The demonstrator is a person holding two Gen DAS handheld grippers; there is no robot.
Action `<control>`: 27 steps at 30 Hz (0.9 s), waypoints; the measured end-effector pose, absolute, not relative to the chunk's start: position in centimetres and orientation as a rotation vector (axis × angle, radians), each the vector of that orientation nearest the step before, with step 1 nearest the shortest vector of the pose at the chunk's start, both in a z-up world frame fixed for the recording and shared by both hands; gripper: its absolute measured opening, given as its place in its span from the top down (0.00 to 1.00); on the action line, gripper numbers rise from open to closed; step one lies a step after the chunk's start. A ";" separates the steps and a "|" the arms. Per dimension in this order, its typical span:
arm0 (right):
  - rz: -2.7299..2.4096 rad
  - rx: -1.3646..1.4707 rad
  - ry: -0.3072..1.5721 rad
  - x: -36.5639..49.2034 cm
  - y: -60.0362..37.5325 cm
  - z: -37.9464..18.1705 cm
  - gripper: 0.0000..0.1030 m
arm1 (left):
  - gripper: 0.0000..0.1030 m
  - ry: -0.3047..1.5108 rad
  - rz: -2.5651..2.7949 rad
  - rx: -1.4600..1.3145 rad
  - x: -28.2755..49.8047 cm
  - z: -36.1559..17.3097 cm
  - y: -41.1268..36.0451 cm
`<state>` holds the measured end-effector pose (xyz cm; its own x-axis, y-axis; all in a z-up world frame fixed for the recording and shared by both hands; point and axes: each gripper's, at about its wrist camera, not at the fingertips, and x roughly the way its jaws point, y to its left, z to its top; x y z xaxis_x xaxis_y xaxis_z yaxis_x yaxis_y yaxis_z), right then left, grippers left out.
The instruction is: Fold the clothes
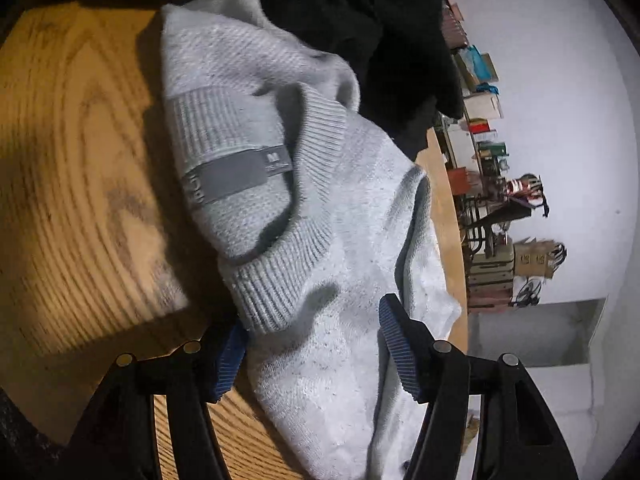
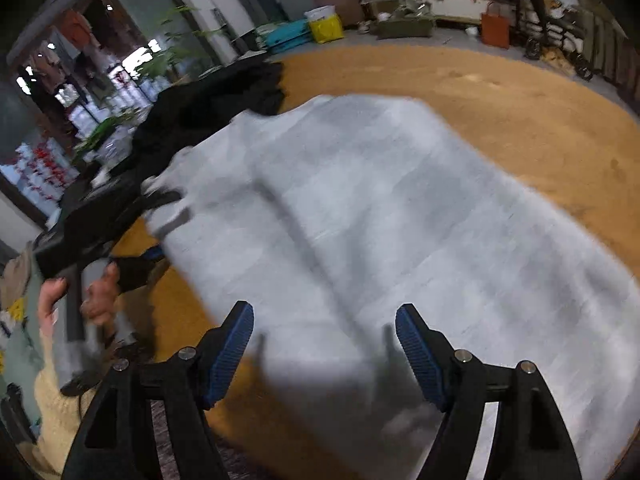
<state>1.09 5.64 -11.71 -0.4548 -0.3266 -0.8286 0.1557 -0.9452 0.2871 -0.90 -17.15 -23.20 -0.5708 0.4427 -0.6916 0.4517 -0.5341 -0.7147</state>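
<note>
A light grey knit sweater [image 1: 340, 220] lies crumpled on the round wooden table [image 1: 80, 160], its ribbed collar [image 1: 316, 184] and grey size label [image 1: 236, 176] facing up. My left gripper [image 1: 314, 354] straddles the cloth just below the collar, its jaws apart; one blue pad [image 1: 230, 360] is half hidden under the collar's rib. In the right wrist view the sweater's body [image 2: 380, 220] spreads flat and blurred. My right gripper [image 2: 324, 344] hangs open above it with nothing between its fingers.
A heap of black clothing [image 1: 352, 20] lies past the sweater, and shows again as black clothing [image 2: 208, 112] at the table's far side. A person's hand [image 2: 96, 292] holds the other gripper at the left. Bare table [image 2: 500, 100] lies beyond; boxes and bags line the wall.
</note>
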 end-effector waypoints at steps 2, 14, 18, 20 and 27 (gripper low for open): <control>-2.494 1.438 -0.216 -0.9 6.7 -11.3 0.25 | 0.81 1.426 -2.327 1.481 -0.8 -23.5 -17.4; -2.416 1.426 -0.322 -19.7 8.2 -10.5 0.24 | 0.40 1.119 -2.427 1.635 -1.3 -17.6 -16.7; -2.248 1.461 -0.308 -23.7 4.7 -12.4 0.24 | 0.40 1.106 -2.484 1.657 -5.0 -15.9 -14.8; -2.249 1.512 -0.213 -24.3 2.8 -13.5 0.28 | 0.40 1.102 -2.448 1.681 -6.1 -16.0 -14.9; -2.349 1.330 0.097 -18.5 0.0 -12.5 0.90 | 0.40 1.057 -2.399 1.748 -8.9 -14.6 -15.1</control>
<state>-18.50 0.02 -12.53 -0.4428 -0.3365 -0.8311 0.4041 -0.9023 0.1500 -8.91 -15.05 -14.63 -0.3843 0.3795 -0.8416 0.3651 -0.7749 -0.5160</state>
